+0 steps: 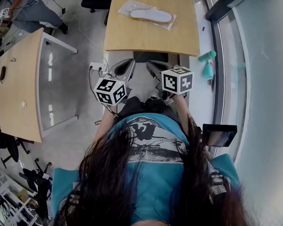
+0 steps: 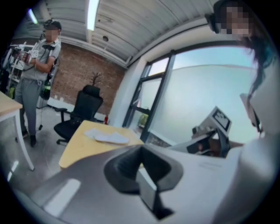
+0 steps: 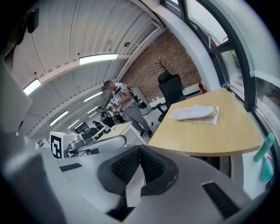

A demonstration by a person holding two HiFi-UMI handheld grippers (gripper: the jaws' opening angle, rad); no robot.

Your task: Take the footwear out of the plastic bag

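Note:
A clear plastic bag (image 1: 147, 14) with a white slipper (image 1: 151, 15) inside lies on the far part of a wooden table (image 1: 153, 34). The same bag (image 2: 107, 137) (image 3: 195, 113) shows far ahead in both gripper views. My left gripper (image 1: 126, 67) and right gripper (image 1: 154, 69) are held close to my body, short of the table's near edge, well away from the bag. Both are shut with nothing between the jaws, and their pads (image 2: 141, 162) (image 3: 141, 162) meet.
A second wooden table (image 1: 17, 82) stands at the left. A teal spray bottle (image 1: 207, 61) sits on the sill by the window at right. A black office chair (image 2: 81, 114) stands beyond the table, and a person (image 2: 38, 74) stands further off.

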